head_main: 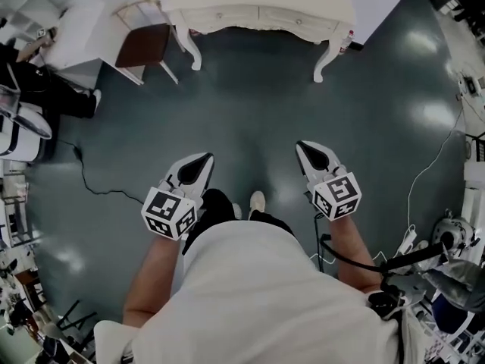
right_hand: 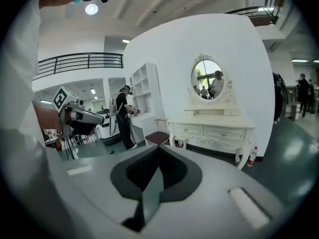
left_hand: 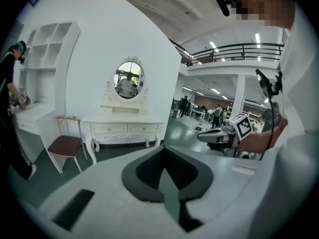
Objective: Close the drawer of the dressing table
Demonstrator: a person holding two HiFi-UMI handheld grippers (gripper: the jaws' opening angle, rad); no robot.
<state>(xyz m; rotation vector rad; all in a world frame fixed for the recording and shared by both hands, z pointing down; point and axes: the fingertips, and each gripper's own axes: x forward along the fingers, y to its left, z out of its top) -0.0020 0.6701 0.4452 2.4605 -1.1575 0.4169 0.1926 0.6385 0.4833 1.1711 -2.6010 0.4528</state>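
The white dressing table (head_main: 258, 17) stands against the far wall, several steps ahead of me across the dark floor. Its two drawer fronts (left_hand: 127, 128) look flush with the frame, as they also do on the dressing table (right_hand: 212, 128) in the right gripper view. An oval mirror (left_hand: 128, 79) rises above it. My left gripper (head_main: 204, 158) and right gripper (head_main: 303, 147) are held in front of my waist, pointing toward the table and far from it. Both have their jaws together with nothing between them, as the left gripper (left_hand: 164, 151) and right gripper (right_hand: 159, 151) show in their own views.
A chair with a brown seat (head_main: 144, 44) stands left of the table. A person (right_hand: 123, 116) works at a white shelf unit (left_hand: 47, 59) further left. A bottle (right_hand: 250, 156) stands by the table's right leg. A cable (head_main: 91, 180) lies on the floor at my left, and equipment (head_main: 447, 241) crowds the right.
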